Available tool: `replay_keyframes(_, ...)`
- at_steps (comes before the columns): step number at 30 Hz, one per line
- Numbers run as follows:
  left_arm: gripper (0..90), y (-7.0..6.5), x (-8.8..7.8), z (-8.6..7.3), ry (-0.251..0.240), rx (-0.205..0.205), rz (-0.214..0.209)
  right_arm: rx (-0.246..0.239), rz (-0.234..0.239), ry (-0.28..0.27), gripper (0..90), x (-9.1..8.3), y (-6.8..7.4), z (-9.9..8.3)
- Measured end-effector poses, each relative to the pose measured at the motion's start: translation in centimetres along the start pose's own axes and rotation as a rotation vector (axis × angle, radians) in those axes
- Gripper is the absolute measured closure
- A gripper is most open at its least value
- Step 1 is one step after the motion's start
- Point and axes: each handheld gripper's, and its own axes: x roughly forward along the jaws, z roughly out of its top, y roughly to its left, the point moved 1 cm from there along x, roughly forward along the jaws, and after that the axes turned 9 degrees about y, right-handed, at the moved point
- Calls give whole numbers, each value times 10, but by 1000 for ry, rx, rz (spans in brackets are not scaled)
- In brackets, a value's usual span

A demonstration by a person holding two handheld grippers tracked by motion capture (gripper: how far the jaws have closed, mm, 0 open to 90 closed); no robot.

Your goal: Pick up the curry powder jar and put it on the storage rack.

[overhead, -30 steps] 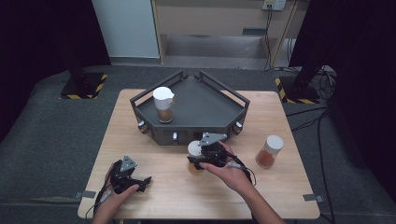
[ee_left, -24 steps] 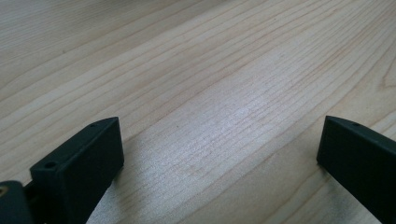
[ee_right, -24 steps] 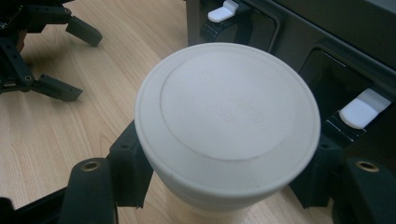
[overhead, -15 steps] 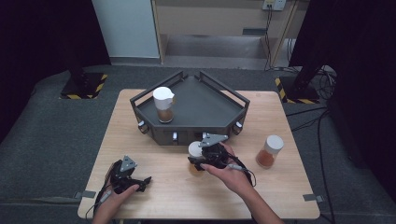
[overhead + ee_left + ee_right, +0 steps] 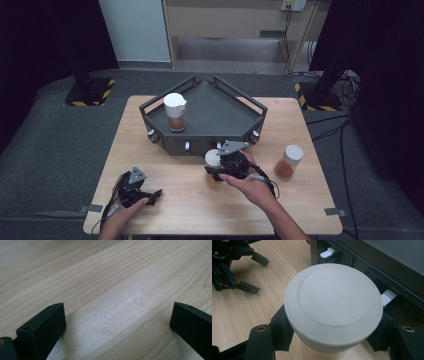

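White-lidded jar sits on the surface, just in front of the dark tray's front wall, approx center-right. Right tool clenched on the jar: in the right gripper view both black jaws press the jar body just under the lid rim, one each side. Jar upright, lid on, orange-ish contents barely visible in the high view.

Left tool rests near the surface's front-left edge, jaws released and spread wide w/ bare wood between them in the left gripper view; nothing held. It also shows at upper left of the right gripper view, well apart from the jar.

Edges/room: tray wall w/ white clips is just behind the jar, so tight on that side. Open wood to the front and left, between both tools. 2nd jar stands inside the tray, left part. 3rd jar stands on the surface to the right, near the right edge, apart from the right hand.
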Motion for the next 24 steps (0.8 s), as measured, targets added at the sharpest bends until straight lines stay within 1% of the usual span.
replay_keyframes(16,0,0,0,0,0,0,0,-16,0,-4,342,-14,-1,6)
replay_keyframes(24,0,0,0,0,0,0,0,-18,1,-3,342,-22,0,12)
